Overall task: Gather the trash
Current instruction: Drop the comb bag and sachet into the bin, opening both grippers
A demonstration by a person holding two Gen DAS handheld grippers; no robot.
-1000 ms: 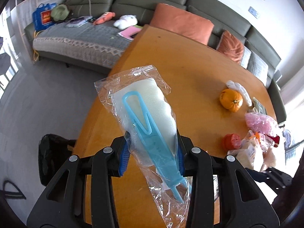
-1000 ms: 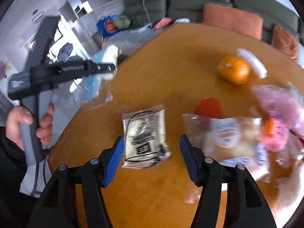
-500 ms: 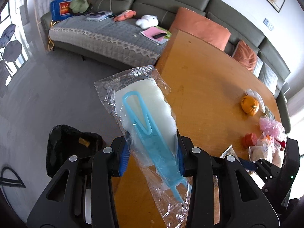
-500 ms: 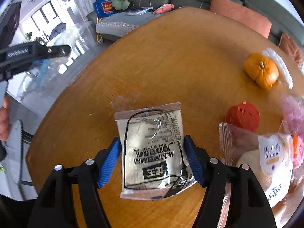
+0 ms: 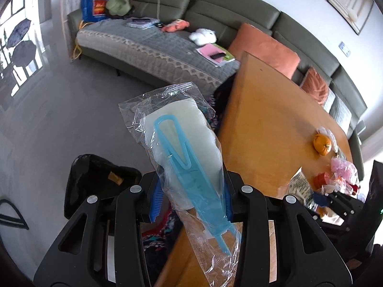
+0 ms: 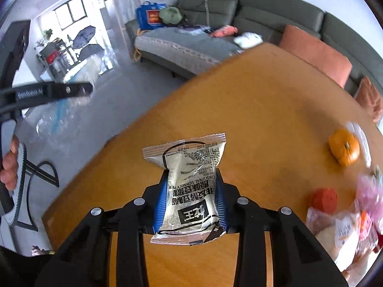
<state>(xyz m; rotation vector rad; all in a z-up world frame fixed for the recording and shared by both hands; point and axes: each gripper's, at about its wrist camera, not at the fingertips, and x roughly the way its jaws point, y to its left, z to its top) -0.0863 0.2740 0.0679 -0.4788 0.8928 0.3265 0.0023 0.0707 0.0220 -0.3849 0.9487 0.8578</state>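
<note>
My left hand-held gripper clamps the bagged blue brush beside the black trash bin; my right hand-held gripper pinches a soymilk sachet over the table. Slick film could slip, missing the bin.

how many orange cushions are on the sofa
2 show: a large orange cushion on the sofa just past the table's far end, and a smaller orange cushion further right along it. Others may sit out of view.
</note>
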